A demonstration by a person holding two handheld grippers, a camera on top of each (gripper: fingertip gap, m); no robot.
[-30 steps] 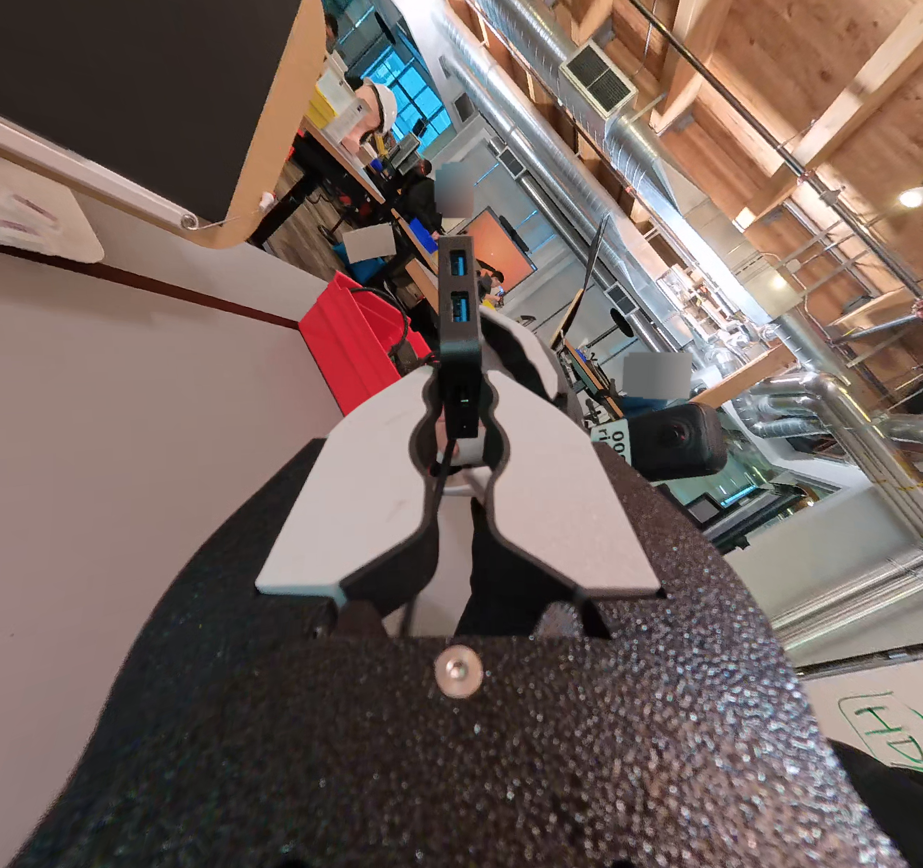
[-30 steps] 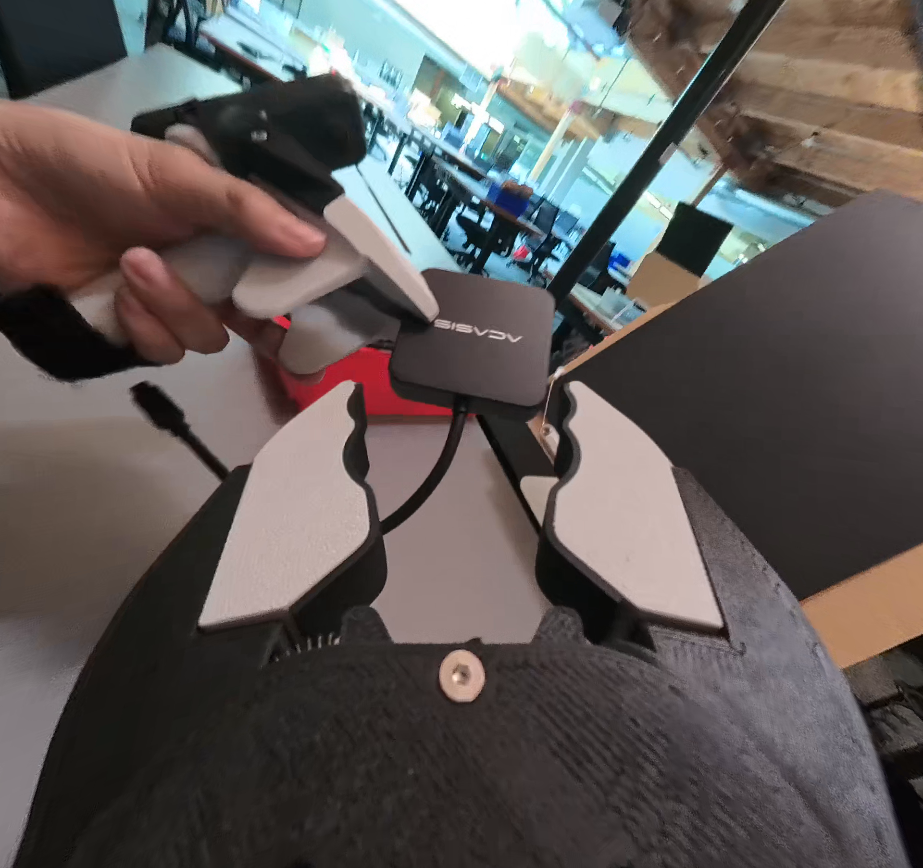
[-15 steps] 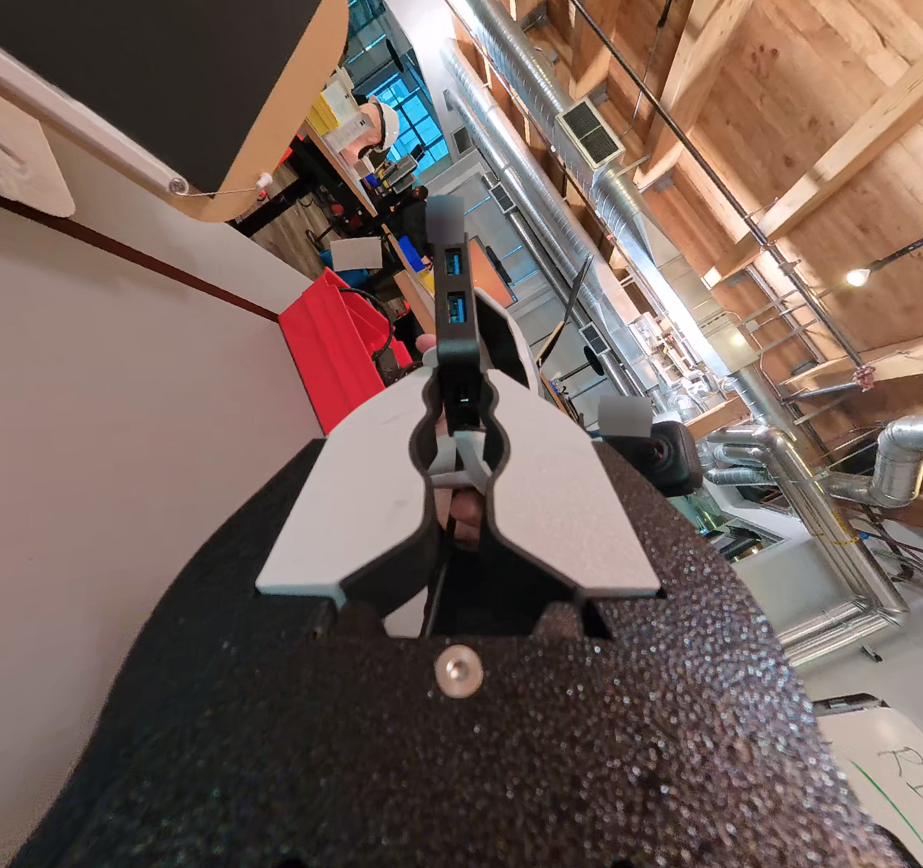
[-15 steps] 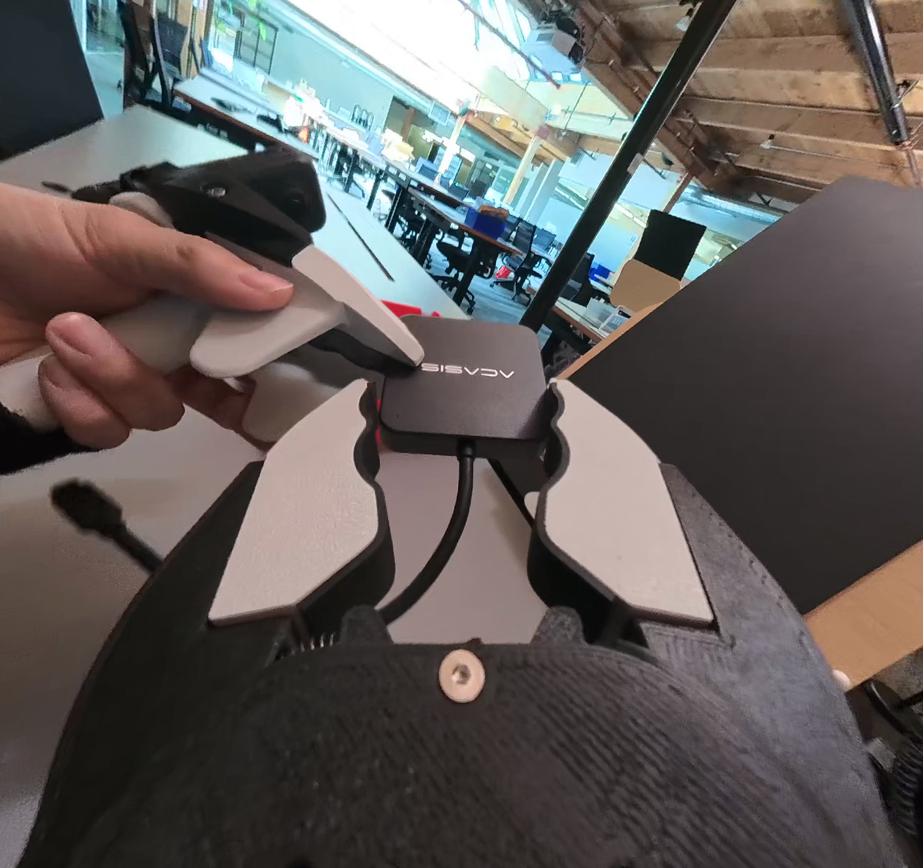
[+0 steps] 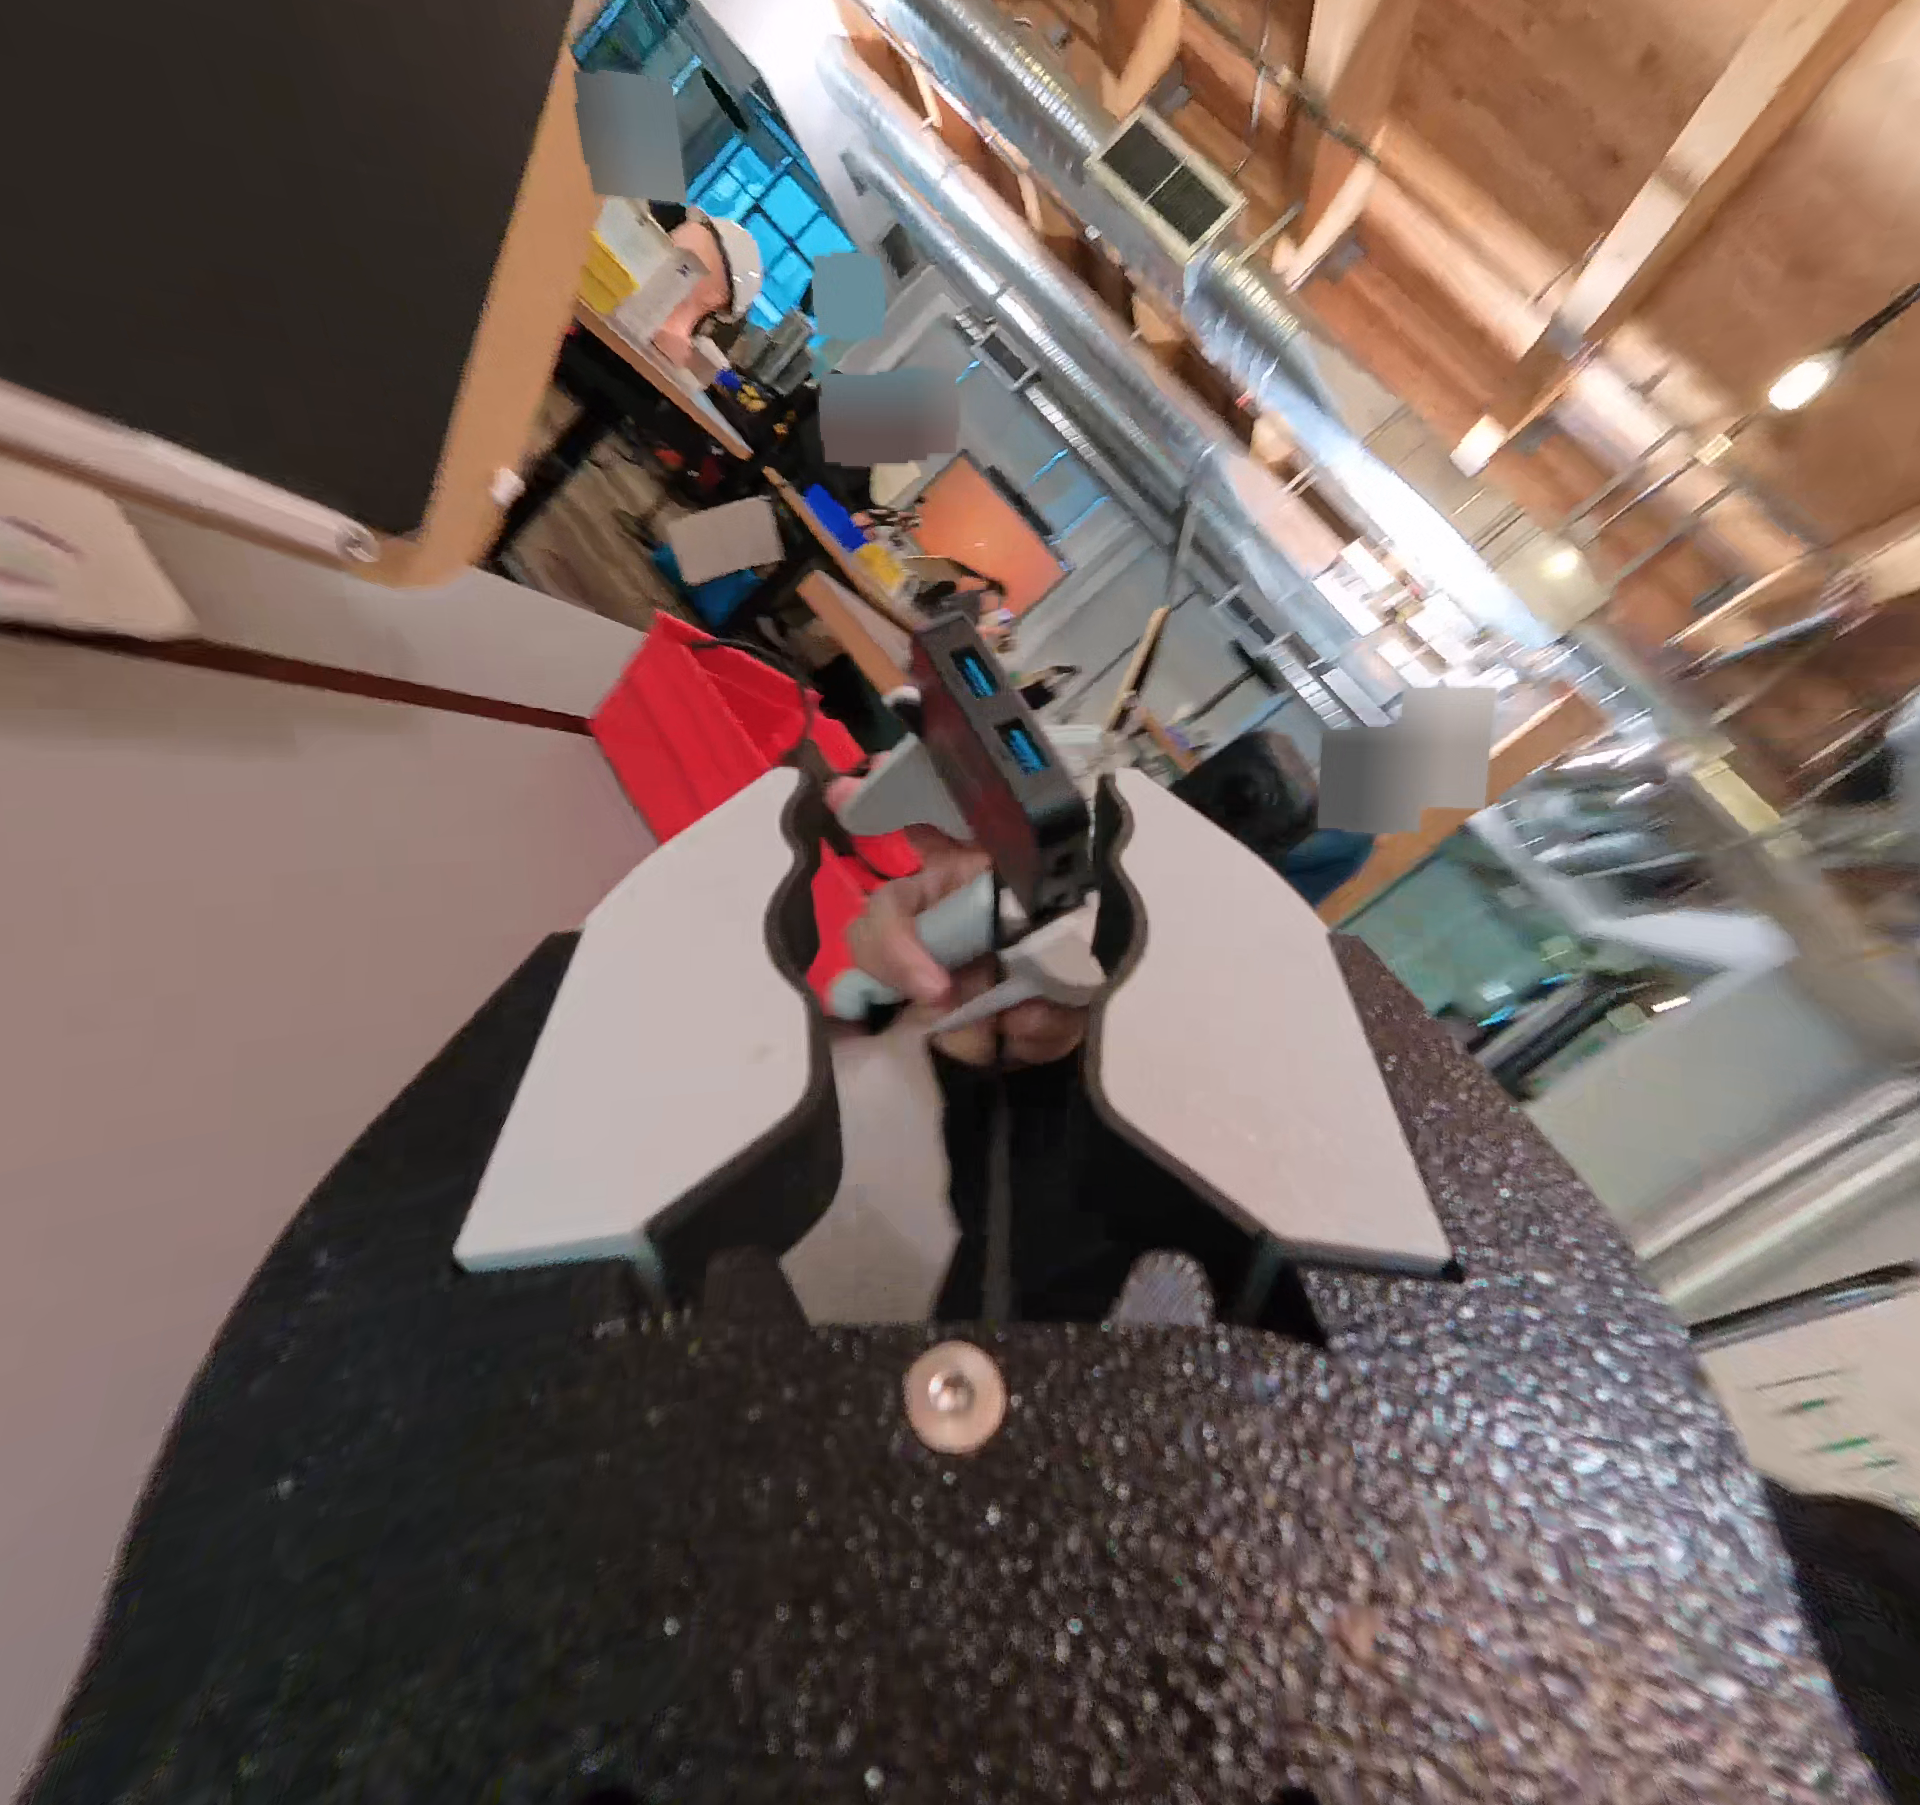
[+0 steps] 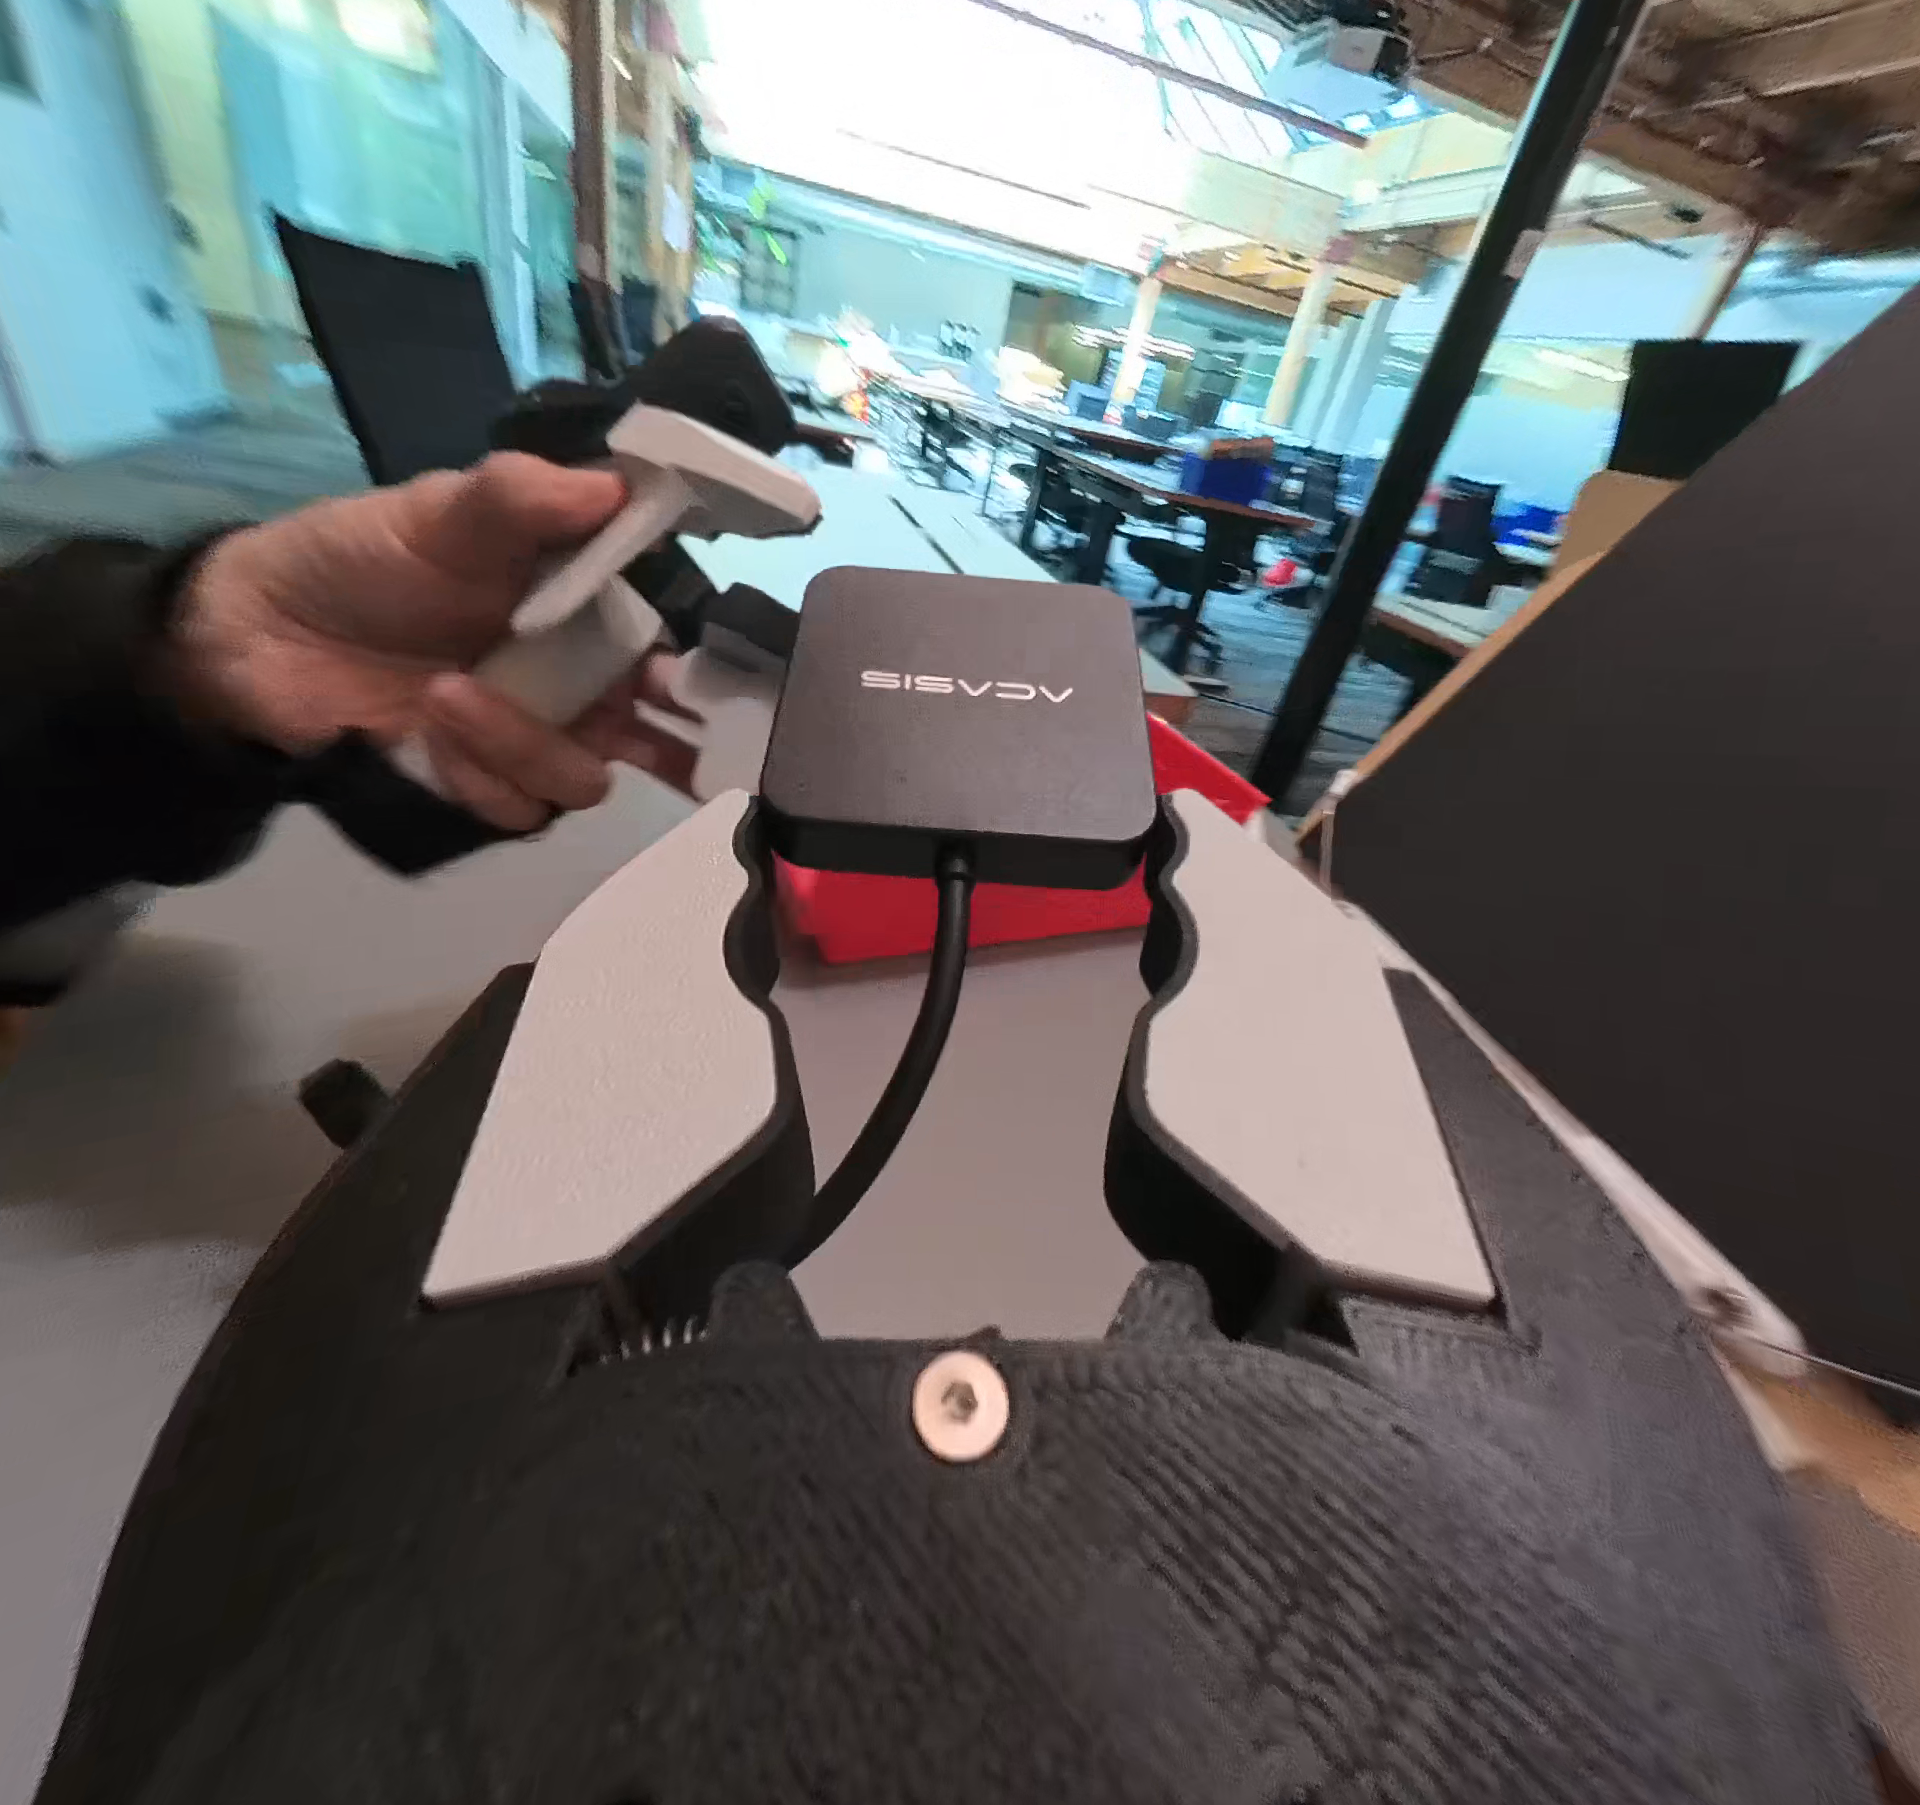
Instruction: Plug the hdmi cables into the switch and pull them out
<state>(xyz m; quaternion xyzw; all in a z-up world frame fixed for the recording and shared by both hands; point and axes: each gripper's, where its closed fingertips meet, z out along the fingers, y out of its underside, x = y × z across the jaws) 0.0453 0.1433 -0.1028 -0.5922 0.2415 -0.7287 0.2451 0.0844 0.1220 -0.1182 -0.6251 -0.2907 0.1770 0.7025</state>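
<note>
The switch [image 6: 956, 706] is a flat black square box with a short black cable [image 6: 914, 1059] out of its near edge. My right gripper [image 6: 956, 820] is shut on its two near sides and holds it above the table. In the left wrist view the switch [image 5: 997, 779] shows edge-on with blue ports, held between the right gripper's grey fingers [image 5: 904, 799]. My left gripper [image 5: 945, 810] is open and empty, just short of the switch. It also shows in the right wrist view [image 6: 707, 498], held by a hand, up and left of the switch, apart from it.
A red bin [image 6: 966, 914] sits on the white table [image 6: 260, 976] under the switch. A black plug end [image 6: 332, 1095] lies at the left. A black panel [image 6: 1662, 820] stands at the right, a black pole [image 6: 1455, 353] behind it.
My left gripper has opened, let go of the switch and drawn back to the left. My right gripper has closed on the switch's sides and now holds it alone.
</note>
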